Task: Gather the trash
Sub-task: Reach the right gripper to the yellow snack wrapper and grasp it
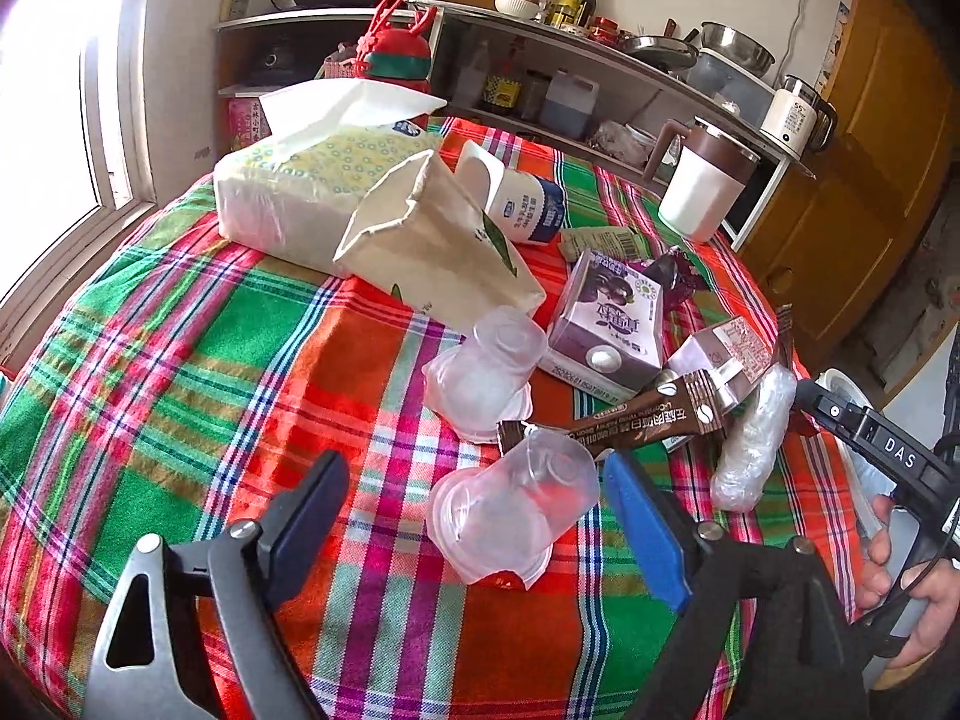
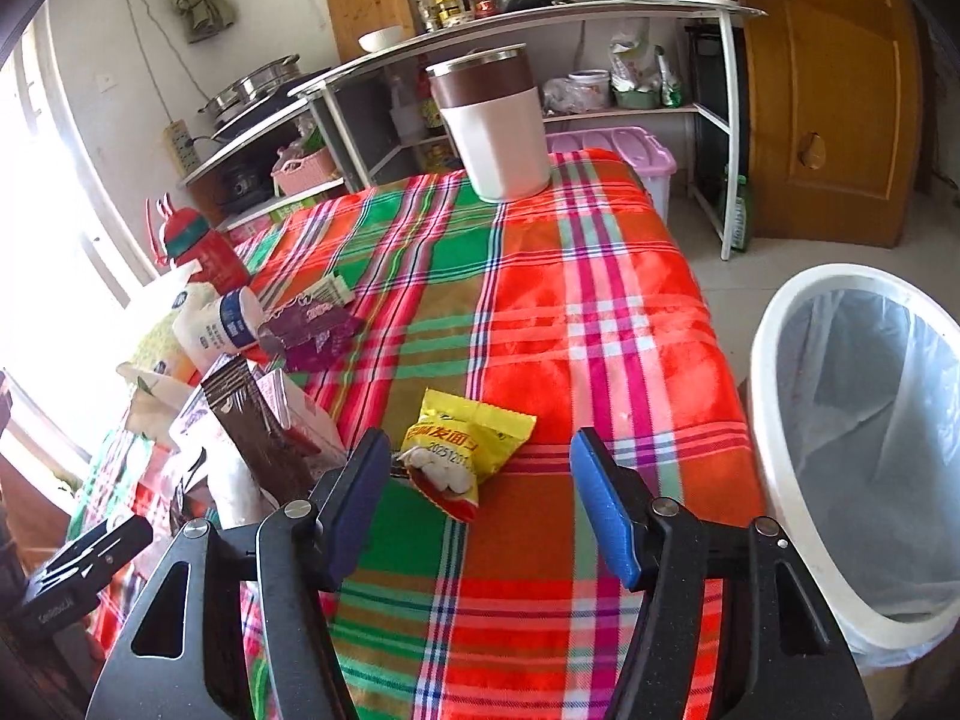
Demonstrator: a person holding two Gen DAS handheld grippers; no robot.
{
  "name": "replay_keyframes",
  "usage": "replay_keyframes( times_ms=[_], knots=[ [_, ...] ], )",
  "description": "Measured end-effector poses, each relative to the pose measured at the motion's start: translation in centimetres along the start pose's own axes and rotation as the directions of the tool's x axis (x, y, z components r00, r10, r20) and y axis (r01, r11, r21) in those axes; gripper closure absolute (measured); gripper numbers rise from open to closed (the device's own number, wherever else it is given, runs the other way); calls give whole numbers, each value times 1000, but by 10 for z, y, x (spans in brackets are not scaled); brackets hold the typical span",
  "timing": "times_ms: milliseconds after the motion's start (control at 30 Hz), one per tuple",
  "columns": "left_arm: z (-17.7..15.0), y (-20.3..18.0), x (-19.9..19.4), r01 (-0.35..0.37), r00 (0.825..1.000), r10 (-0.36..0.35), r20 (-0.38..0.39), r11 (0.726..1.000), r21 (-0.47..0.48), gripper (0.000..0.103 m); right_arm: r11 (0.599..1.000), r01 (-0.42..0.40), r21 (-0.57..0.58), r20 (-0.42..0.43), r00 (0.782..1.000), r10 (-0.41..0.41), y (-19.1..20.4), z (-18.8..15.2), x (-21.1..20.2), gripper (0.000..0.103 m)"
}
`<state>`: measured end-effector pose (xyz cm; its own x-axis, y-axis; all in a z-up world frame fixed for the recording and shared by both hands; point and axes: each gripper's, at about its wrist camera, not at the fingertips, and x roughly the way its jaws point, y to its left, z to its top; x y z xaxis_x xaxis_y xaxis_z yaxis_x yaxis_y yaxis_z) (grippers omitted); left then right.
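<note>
A clear plastic cup [image 1: 516, 504] lies on its side on the plaid tablecloth [image 1: 180, 360], between the fingers of my left gripper [image 1: 474, 480], which is open; the cup sits close to the blue right pad and far from the left one. Behind it lie a second clear cup [image 1: 486, 372], a brown coffee wrapper [image 1: 648, 420], a purple milk box [image 1: 606, 318] and a beige carton [image 1: 432, 240]. In the right wrist view a yellow snack packet [image 2: 468, 444] lies between the fingers of my open right gripper [image 2: 480, 444]. A lined white trash bin [image 2: 762, 360] stands beside the table at the right.
A tissue pack [image 1: 300, 192], a yogurt cup [image 1: 528, 204] and crumpled plastic [image 1: 756, 444] share the table. A brown-and-white mug [image 2: 498, 126] stands at its far edge. Kitchen shelves [image 2: 540, 18] and a wooden door [image 2: 840, 90] lie beyond. A person's hand [image 1: 924, 594] holds the other gripper.
</note>
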<state>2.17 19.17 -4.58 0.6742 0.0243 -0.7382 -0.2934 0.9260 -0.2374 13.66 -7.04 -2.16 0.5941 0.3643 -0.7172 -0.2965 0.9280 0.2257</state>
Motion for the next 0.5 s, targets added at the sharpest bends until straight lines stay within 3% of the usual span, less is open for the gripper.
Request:
replay_keyframes(
  times_ms=[167, 400, 500],
  knots=[
    [-1, -3, 3, 0, 1000, 0, -1, 1000, 14, 29, 999, 20, -34, -6, 1000, -20, 8, -1, 6, 43],
    [-3, -4, 3, -16, 1000, 16, 1, 999, 46, 43, 998, 27, -52, -14, 1000, -27, 12, -1, 12, 60],
    [-3, -3, 2, -5, 1000, 5, -6, 999, 38, 46, 999, 12, -52, -26, 1000, -13, 14, -2, 13, 62]
  ],
)
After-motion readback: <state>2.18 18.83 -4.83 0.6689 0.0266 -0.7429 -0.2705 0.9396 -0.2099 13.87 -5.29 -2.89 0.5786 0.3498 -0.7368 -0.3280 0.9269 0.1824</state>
